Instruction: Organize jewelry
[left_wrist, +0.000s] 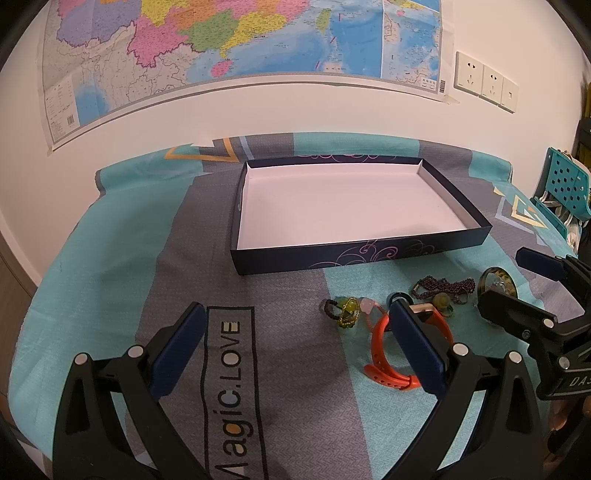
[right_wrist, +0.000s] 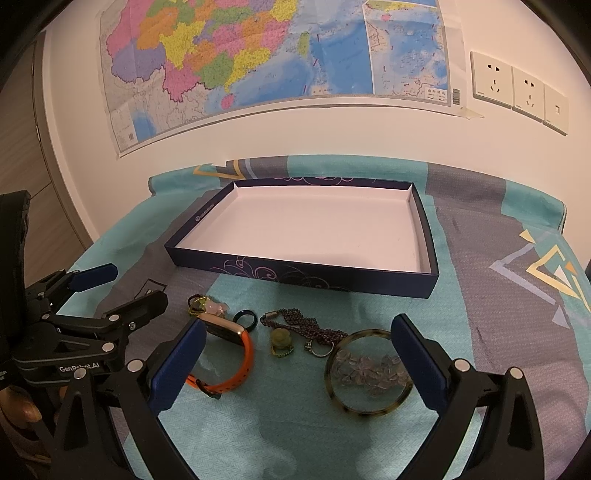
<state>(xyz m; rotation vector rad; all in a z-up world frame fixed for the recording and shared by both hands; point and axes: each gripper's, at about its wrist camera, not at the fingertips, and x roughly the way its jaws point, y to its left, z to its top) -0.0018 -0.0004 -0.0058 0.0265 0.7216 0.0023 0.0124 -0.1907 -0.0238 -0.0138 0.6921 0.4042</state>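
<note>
- Left claw (left_wrist: 297, 338): spread wide, holding nothing; orange watch (left_wrist: 384, 350) lies beside its right finger.
- Right claw (right_wrist: 299, 345): spread wide above bangle (right_wrist: 369, 373) and necklace (right_wrist: 306, 326).
- Box (right_wrist: 295, 267): beyond jewelry on tabletop (right_wrist: 498, 295).

White wall (right_wrist: 332, 133), colourful taped map (left_wrist: 229, 40), 3 wall sockets (right_wrist: 517, 90), teal-grey patterned tablecloth (left_wrist: 110, 236)
</note>
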